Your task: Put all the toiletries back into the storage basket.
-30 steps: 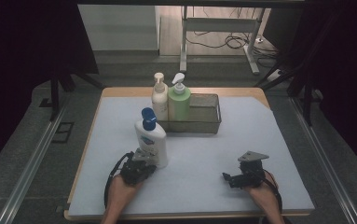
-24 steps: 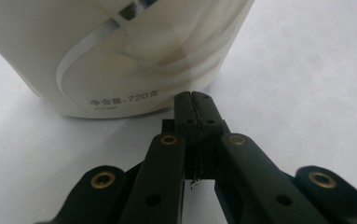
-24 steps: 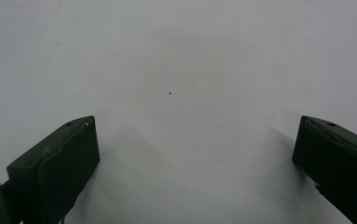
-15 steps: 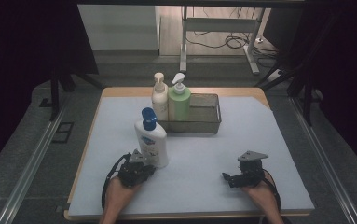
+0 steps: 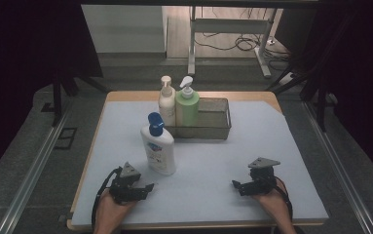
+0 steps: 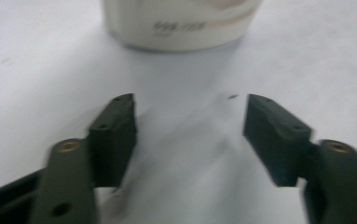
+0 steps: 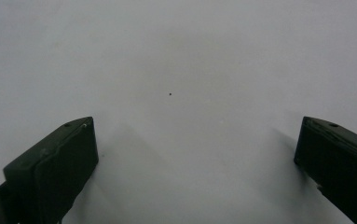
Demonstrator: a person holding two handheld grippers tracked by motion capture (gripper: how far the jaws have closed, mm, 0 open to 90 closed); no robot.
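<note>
Near the tabletop's front edge, the left gripper [image 5: 147,187] has just been opening, jaws spread and empty; the right gripper [image 5: 236,185] rests spread too. The blue-capped bottle [image 5: 158,146] stands upright just beyond, left of centre. Draw back level so neither jaw tips it, before approaching the wire basket [image 5: 208,127] near the far edge.

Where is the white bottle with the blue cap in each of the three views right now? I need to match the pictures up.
High view: white bottle with the blue cap stands upright left of centre, just ahead of the left gripper.
Left gripper view: its base sits top centre, beyond the open jaws, not between them.
Right gripper view: not in it.
Shared landmark: the pale mat under everything.
</note>
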